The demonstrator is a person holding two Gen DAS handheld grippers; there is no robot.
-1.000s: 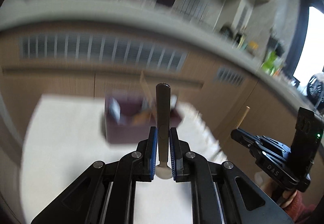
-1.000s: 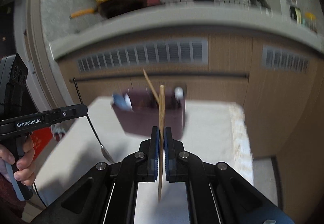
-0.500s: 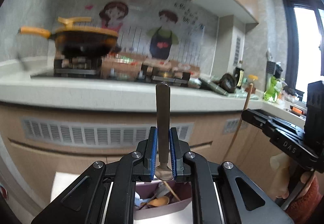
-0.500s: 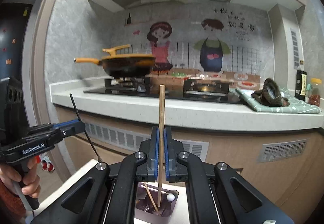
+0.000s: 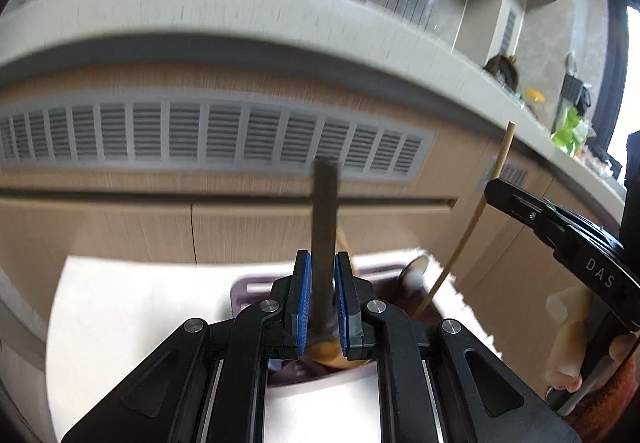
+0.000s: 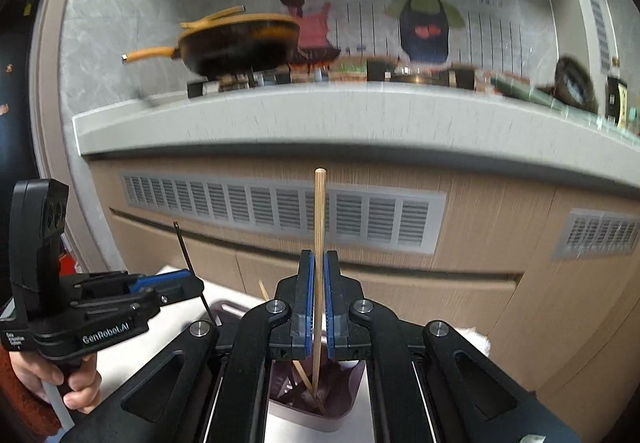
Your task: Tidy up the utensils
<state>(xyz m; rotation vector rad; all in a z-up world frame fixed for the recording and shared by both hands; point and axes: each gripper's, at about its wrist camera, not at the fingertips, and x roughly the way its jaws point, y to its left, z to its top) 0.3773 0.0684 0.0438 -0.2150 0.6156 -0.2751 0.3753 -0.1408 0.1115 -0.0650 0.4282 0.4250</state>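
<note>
My left gripper (image 5: 322, 283) is shut on a dark spoon handle (image 5: 325, 211) that stands upright between the blue pads. Right under it sits the purple utensil holder (image 5: 248, 289) on the white table, with other utensils inside. My right gripper (image 6: 316, 283) is shut on a wooden chopstick (image 6: 319, 211), held upright with its lower end down in the holder (image 6: 348, 399), next to a slanted chopstick (image 6: 301, 373). The left gripper (image 6: 188, 285) shows at the left of the right wrist view. The right gripper (image 5: 496, 195) and its chopstick (image 5: 476, 219) show at the right of the left wrist view.
A beige cabinet front with a grey vent grille (image 5: 200, 135) stands just behind the white table (image 5: 140, 303). Above it runs a grey counter (image 6: 320, 111) with a stove and a yellow-handled pan (image 6: 240, 43). A hand (image 6: 76, 391) holds each gripper's grip.
Both grippers have moved forward from in front of the holder to above it, each keeping its utensil. In the last half second the left one tipped and sank toward the holder.
</note>
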